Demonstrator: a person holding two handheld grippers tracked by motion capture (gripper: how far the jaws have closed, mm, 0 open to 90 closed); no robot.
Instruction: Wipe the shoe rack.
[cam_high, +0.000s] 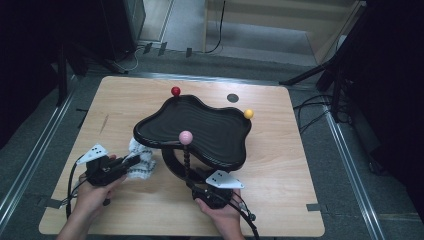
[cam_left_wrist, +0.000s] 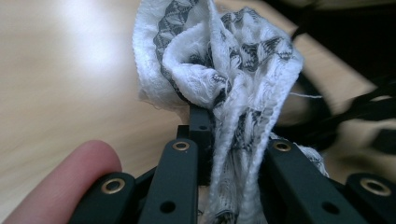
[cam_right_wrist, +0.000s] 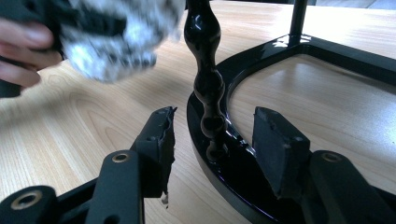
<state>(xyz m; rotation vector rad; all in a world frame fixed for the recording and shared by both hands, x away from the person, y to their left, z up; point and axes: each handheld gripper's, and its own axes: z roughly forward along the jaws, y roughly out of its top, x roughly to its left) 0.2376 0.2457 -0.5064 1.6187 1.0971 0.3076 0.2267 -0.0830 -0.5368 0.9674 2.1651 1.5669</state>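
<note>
From the high view I see a black wavy tray (cam_high: 200, 127) standing on a ring base on the wooden tabletop (cam_high: 280, 165). Three posts with balls rise at its edge: a red ball (cam_high: 175, 91) at the far side, a yellow ball (cam_high: 248, 113) at the right, and a pink ball (cam_high: 186, 136) on a beaded post (cam_high: 187, 162) at the near side. My left gripper (cam_high: 131, 161) is at the left of the tray and holds a white cloth with grey pattern (cam_high: 140, 160) just beside the tray's near left edge. My right gripper (cam_high: 196, 186) is at the foot of the beaded post.

The left gripper view gives what the high view cannot: the cloth (cam_left_wrist: 224, 84) is bunched and crumpled, and its lower part goes down between the two black fingers (cam_left_wrist: 180, 172), which pinch it. A fingertip of my hand (cam_left_wrist: 70, 177) lies at the lower left.

The right gripper view shows the post (cam_right_wrist: 205, 79) from close. The fingers (cam_right_wrist: 161, 140) of the right gripper (cam_right_wrist: 215, 140) are spread, one on each side of the post's lowest beads and of the black ring base (cam_right_wrist: 243, 74), and I see a gap on both sides, so they do not press on it. At the upper left there is my other hand (cam_right_wrist: 23, 44) with the cloth (cam_right_wrist: 116, 37), blurred, above the tabletop (cam_right_wrist: 70, 121).
</note>
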